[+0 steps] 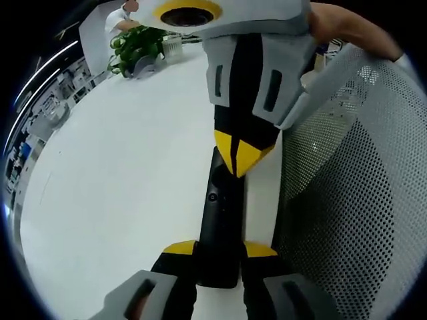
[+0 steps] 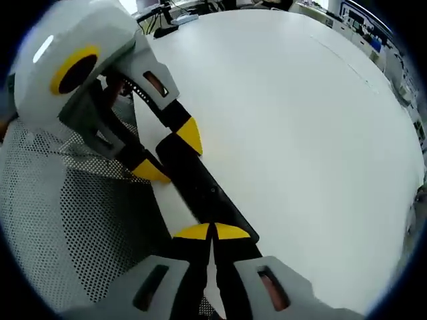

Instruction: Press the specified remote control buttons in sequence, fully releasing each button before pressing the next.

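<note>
A long black remote (image 1: 217, 213) lies along the white table's edge. My left gripper (image 1: 220, 251) is shut on its near end, one yellow-tipped jaw on each side. From above, my right gripper (image 1: 241, 155) comes down with its two yellow tips pressed together, touching the remote's top face. In the right gripper view the same remote (image 2: 200, 187) runs away from my shut right gripper (image 2: 213, 232), whose tips sit on its near part. The left gripper (image 2: 170, 153) clamps the remote's far end there.
A white table (image 1: 120, 167) spreads to the left, with a potted plant (image 1: 133, 50) and a seated person (image 1: 120, 17) at its far end. A grey mesh chair back (image 1: 347, 200) stands close beside the remote, also seen as mesh (image 2: 67, 220). A hand (image 1: 340, 27) holds the right gripper.
</note>
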The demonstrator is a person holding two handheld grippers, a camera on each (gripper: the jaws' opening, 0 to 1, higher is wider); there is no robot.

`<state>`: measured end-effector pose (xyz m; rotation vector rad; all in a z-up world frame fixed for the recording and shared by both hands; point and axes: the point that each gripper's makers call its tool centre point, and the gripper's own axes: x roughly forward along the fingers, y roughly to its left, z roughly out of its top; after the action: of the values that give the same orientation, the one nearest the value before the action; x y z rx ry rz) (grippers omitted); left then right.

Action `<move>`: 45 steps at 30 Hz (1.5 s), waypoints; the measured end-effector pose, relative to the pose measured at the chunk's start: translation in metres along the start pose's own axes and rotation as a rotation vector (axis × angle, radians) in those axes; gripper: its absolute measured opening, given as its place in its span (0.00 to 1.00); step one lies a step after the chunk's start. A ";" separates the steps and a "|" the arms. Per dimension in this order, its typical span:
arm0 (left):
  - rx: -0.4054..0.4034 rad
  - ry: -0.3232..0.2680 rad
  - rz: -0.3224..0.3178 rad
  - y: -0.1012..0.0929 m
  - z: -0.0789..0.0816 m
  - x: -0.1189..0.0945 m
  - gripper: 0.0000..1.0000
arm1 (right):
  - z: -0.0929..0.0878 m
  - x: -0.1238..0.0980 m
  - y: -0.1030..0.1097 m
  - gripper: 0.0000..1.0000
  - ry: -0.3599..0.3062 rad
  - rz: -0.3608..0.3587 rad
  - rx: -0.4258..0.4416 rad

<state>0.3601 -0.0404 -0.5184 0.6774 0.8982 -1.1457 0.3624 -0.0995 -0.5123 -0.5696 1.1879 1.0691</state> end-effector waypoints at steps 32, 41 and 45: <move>0.002 -0.002 0.000 0.000 0.001 0.000 0.25 | 0.011 0.002 -0.008 0.00 -0.028 -0.056 -0.070; 0.000 0.000 -0.001 0.000 0.001 0.000 0.25 | 0.013 0.002 -0.007 0.01 -0.044 -0.049 -0.083; -0.001 0.000 0.000 0.000 0.001 0.000 0.25 | 0.014 0.001 -0.005 0.04 -0.047 -0.046 -0.084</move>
<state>0.3603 -0.0408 -0.5179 0.6766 0.8986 -1.1457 0.3728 -0.0898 -0.5099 -0.6312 1.0880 1.0910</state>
